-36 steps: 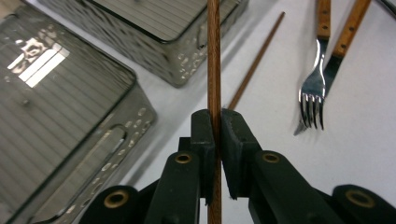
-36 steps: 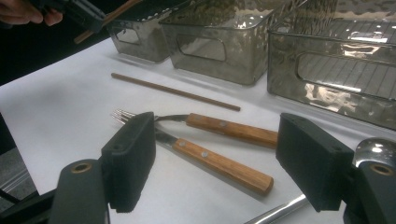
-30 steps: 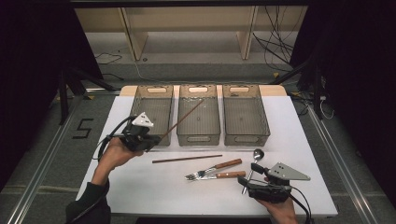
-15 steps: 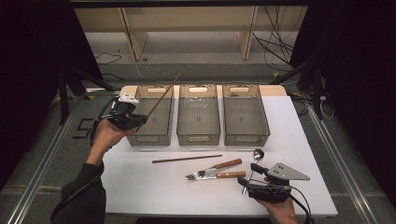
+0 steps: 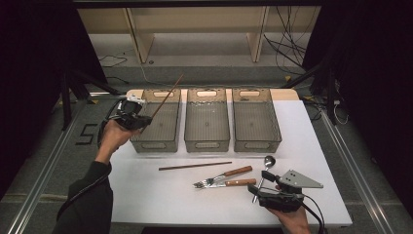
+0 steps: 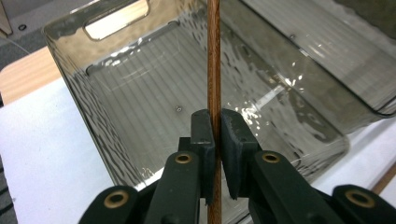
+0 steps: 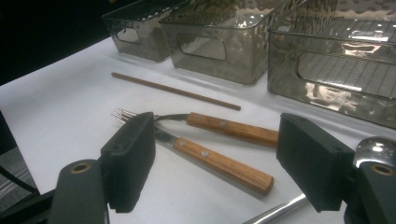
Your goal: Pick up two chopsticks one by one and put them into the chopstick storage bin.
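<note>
White desk [image 5: 146, 195] with three bins: left gripper [image 5: 141, 119] clamped on a chopstick [image 5: 168, 96] over the 10 o'clock bin [image 5: 155, 145] for dropping in, right gripper [image 5: 260, 192] gaping idle by the forks [image 5: 229, 178].

text: "5" | on: floor [image 5: 86, 135] left of table | other: none legible

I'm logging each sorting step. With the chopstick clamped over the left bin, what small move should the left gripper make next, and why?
Probably lower it a little, then open. The left gripper is shut on the chopstick, which hangs over the left bin; the bin looks empty.
</note>
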Available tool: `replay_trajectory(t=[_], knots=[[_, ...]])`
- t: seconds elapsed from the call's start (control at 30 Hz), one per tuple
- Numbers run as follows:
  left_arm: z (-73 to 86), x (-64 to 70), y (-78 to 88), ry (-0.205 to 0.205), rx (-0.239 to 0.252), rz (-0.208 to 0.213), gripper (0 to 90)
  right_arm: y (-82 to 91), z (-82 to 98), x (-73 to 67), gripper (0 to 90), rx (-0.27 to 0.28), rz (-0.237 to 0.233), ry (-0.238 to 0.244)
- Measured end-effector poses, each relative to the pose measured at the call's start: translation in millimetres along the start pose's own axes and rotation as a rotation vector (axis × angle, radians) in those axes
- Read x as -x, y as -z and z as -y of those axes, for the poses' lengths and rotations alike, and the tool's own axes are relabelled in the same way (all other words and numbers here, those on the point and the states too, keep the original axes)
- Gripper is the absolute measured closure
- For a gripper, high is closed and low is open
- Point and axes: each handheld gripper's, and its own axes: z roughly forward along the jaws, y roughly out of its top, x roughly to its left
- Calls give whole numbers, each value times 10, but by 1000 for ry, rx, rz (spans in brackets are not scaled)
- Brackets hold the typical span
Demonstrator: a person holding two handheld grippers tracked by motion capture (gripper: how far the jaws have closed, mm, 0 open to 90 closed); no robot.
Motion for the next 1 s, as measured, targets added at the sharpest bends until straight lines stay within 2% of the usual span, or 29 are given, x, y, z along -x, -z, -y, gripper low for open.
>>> replay_trajectory(t=[0.27, 0.8, 0.93, 1.0], knots=[[89, -94, -120, 23, -36, -10, 836, -2, 1, -1, 291, 0, 1, 0], [198, -171, -248, 65, -80, -17, 834, -9, 3, 1, 291, -7, 2, -4], [199, -169, -285, 89, -112, -21, 825, -10, 3, -1, 291, -7, 2, -5], [193, -160, -282, 103, -104, -18, 789, -9, 3, 1, 291, -6, 2, -3]])
